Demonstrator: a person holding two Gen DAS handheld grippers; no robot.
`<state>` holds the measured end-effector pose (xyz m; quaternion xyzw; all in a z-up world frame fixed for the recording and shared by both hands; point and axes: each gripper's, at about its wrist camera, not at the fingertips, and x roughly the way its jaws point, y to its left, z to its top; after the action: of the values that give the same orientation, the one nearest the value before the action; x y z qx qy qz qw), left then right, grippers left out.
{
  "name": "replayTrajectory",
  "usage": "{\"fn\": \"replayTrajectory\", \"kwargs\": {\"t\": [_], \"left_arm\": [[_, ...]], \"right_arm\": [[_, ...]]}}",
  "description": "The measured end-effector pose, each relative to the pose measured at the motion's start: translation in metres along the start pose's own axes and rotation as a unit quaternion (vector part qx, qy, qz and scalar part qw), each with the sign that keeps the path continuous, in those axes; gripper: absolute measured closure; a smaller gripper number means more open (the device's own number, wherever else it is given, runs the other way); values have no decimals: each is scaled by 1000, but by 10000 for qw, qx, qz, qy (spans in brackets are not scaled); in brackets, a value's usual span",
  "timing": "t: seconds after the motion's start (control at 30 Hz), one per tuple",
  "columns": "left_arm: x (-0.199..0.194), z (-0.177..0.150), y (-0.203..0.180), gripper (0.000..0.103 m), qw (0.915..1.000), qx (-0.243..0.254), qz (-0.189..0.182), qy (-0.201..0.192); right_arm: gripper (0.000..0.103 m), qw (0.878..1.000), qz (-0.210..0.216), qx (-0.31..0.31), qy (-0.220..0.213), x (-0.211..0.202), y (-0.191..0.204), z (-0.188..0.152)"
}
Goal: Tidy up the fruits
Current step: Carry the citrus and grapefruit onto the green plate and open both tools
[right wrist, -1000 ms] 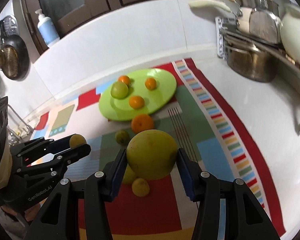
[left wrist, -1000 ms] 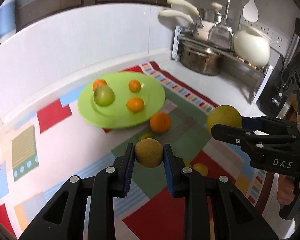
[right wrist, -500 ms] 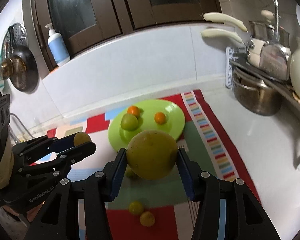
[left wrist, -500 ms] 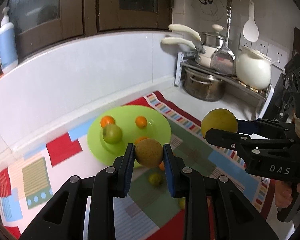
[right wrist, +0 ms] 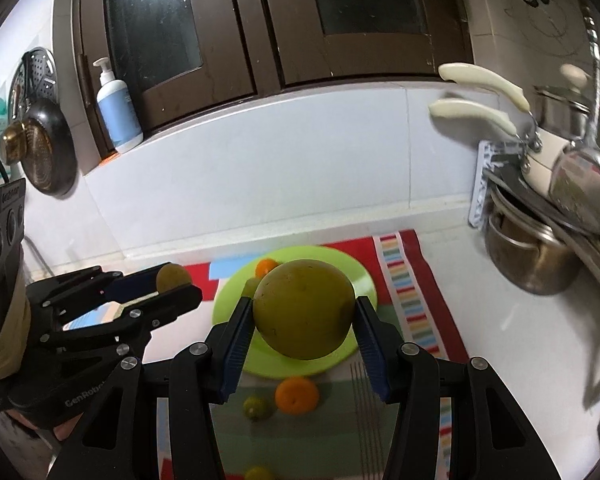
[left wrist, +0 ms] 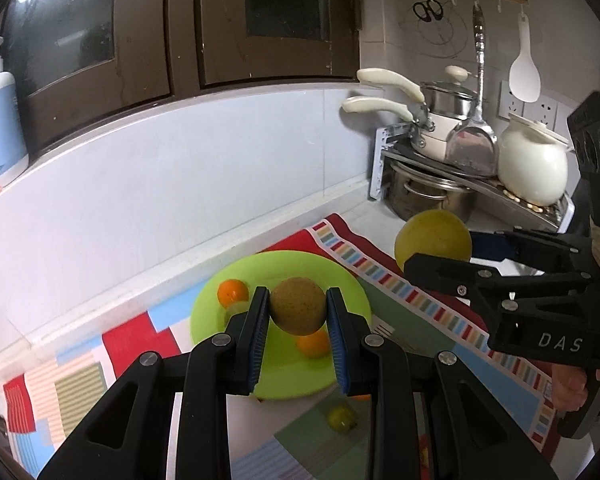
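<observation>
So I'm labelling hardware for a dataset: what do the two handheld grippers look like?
Both are black plastic with silver screws and blue ribbed pads. The right gripper is marked "DAS", the left gripper "GenRobo…". Each handle has beige tape below a three-holed black block.

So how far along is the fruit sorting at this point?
Partly done. The green plate already holds at least two small oranges plus a greenish fruit, mostly hidden. In hand: the left gripper clamps a small brownish fruit, the right gripper a large yellow-green fruit. Left on the mat: an orange and two small yellow-green fruits.
</observation>
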<state>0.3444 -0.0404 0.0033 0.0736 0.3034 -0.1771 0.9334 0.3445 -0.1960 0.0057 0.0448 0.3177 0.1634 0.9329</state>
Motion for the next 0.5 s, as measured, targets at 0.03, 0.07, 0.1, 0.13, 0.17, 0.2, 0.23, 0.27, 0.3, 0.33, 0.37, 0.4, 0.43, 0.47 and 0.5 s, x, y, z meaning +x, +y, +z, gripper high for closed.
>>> {"fn": "replayTrajectory", "kwargs": {"t": [0.03,0.07,0.1,0.13,0.17,0.2,0.23,0.27,0.3,0.33,0.37,0.4,0.43,0.47,0.5], "left_arm": [[3,1,1,74,10000,6,5,2],[7,3,2,74,10000,16,12,9],[12,4,3,74,10000,19,19,18],[17,6,5,74,10000,25,20,31],[21,7,6,74,10000,24,18,43],[28,8,9,74,10000,7,9,65],[32,9,10,74,10000,0,-1,84],[38,10,12,74,9999,-19,-15,107],[43,11,14,74,9999,-28,-25,125],[51,12,17,74,9999,-32,-24,156],[56,13,18,74,9998,-36,-19,173],[62,14,20,74,9998,-42,-16,195],[70,15,22,74,9997,-48,-18,229],[75,16,23,74,9997,-57,-17,252],[82,16,25,74,9996,-71,-22,289]], "right_arm": [[52,10000,6,-20,-5,5,-1,4],[52,10000,14,-20,-11,9,-3,6],[52,10000,27,-25,-21,12,-4,8],[52,10000,44,-36,-16,17,-5,11],[52,10000,57,-40,-10,22,-6,14],[52,10000,64,-46,-6,26,-7,16],[52,9999,73,-68,1,32,-9,18],[52,9999,75,-84,8,37,-10,20],[52,9999,73,-96,18,42,-11,21],[52,9999,71,-106,36,47,-13,22],[52,9999,78,-118,70,54,-15,24],[52,9999,85,-113,98,60,-17,25],[52,9998,95,-106,132,67,-20,26],[52,9997,107,-114,170,74,-22,28],[52,9997,114,-119,206,80,-24,29]]}}
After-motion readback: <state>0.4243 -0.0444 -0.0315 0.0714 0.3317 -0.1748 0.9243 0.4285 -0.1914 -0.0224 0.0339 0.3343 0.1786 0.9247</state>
